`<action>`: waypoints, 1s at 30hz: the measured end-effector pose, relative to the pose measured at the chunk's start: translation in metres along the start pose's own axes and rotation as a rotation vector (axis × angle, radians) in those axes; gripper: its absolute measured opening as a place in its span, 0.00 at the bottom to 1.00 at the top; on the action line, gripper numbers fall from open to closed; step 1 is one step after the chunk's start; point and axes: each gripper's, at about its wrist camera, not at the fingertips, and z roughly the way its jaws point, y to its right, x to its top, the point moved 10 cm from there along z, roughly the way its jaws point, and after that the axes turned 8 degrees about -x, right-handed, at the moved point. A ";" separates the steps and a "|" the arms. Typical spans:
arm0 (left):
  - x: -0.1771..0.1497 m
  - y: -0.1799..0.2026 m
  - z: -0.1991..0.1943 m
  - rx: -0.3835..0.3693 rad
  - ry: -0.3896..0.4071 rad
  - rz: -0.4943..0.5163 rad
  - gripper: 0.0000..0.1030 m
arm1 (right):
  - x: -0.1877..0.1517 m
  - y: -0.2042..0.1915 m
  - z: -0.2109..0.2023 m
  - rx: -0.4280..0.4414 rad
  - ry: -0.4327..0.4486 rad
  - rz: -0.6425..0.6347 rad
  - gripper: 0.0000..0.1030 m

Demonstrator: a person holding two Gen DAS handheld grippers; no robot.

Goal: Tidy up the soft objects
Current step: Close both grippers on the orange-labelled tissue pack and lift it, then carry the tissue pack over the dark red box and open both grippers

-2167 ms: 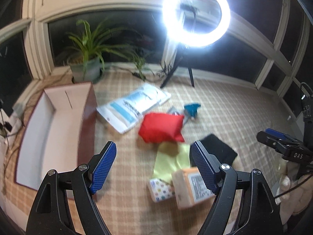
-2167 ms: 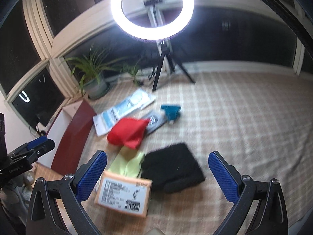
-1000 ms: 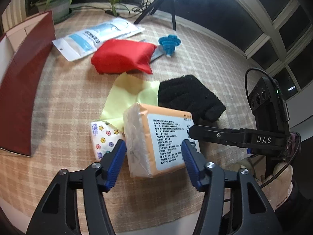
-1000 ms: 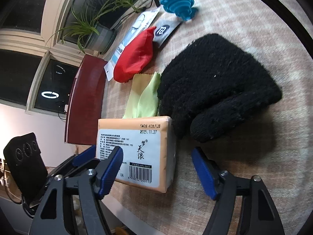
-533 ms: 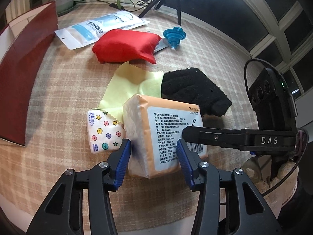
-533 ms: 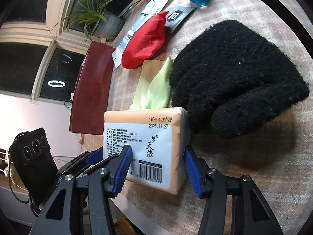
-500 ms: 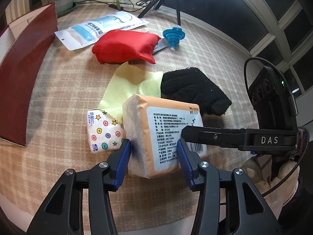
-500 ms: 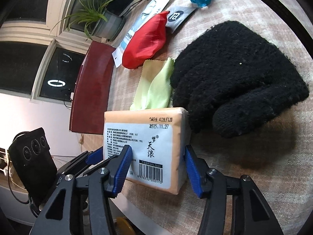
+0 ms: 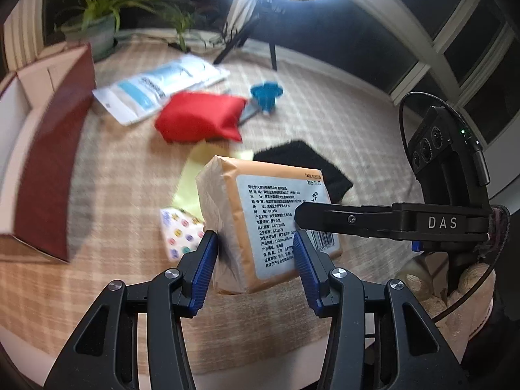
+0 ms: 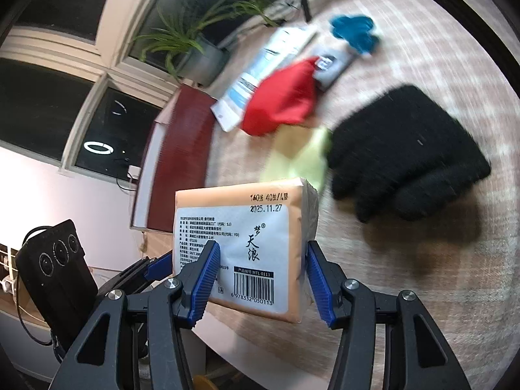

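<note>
An orange tissue pack (image 9: 260, 208) with a white printed label hangs clear of the checked tablecloth, tilted. My left gripper (image 9: 253, 247) is shut on its near end, blue pads pressing both sides. My right gripper (image 10: 261, 256) is shut on the same pack (image 10: 234, 221) from the other side, and its black finger (image 9: 357, 217) crosses the label in the left wrist view. On the cloth lie a red pouch (image 9: 201, 118), a black glove (image 10: 403, 156), a yellow cloth (image 10: 299, 156) and a small dotted tissue packet (image 9: 178, 230).
A dark red open box (image 9: 48, 162) with a pale inside stands at the left. A white-and-blue packet (image 9: 162, 84) and a blue funnel (image 9: 266, 92) lie further back. A potted plant (image 9: 100, 32) and a ring-light tripod (image 9: 247, 42) stand at the far edge.
Both grippers closed onto the tissue pack, then raised it off the cloth. The dotted packet and yellow cloth beneath it now show more.
</note>
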 end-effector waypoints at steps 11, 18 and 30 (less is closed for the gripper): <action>0.037 -0.048 -0.085 0.038 0.170 -0.010 0.45 | 0.028 -0.116 0.011 0.021 0.048 -0.159 0.48; 0.050 -0.107 -0.138 0.104 0.268 -0.059 0.45 | 0.038 -0.192 0.043 0.028 0.045 -0.276 0.48; 0.052 -0.210 -0.172 0.151 0.319 -0.189 0.45 | 0.051 -0.268 0.124 -0.006 -0.028 -0.387 0.48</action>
